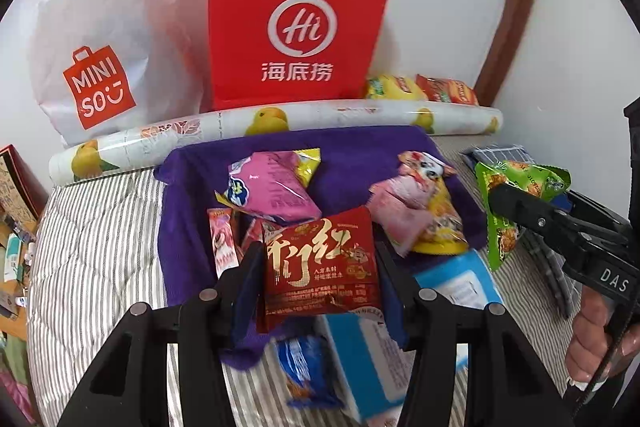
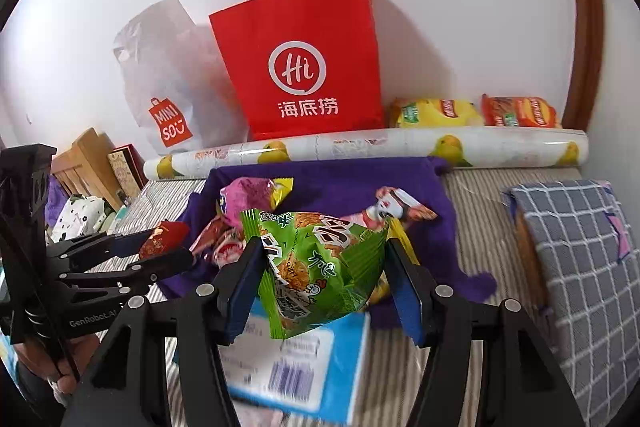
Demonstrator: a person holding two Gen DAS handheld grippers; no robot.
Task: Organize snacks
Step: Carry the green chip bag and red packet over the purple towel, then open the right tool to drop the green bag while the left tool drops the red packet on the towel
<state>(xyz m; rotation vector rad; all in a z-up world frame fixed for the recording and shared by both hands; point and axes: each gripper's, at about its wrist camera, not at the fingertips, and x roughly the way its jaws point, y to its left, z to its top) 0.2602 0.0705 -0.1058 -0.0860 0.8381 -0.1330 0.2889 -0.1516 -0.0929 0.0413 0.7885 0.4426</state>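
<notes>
My left gripper [image 1: 320, 263] is shut on a red snack packet with gold lettering [image 1: 320, 279], which hangs above the purple towel [image 1: 352, 163]. My right gripper [image 2: 324, 267] is shut on a green snack packet [image 2: 320, 251], lifted over the same pile. Each gripper shows in the other's view: the right one [image 1: 500, 199] with the green packet [image 1: 520, 175], the left one [image 2: 160, 247] with the red packet [image 2: 168, 233]. Pink packets [image 1: 276, 191] and a pink and yellow one [image 1: 420, 211] lie on the towel.
A red paper bag [image 1: 296, 19] and a white plastic bag [image 1: 100, 39] stand against the wall behind a printed roll [image 1: 320, 115]. Chip bags [image 2: 480, 113] lie at the back right. A blue box [image 2: 304, 359] and a blue packet [image 1: 304, 371] lie near me; a checked cloth [image 2: 580, 267] is right.
</notes>
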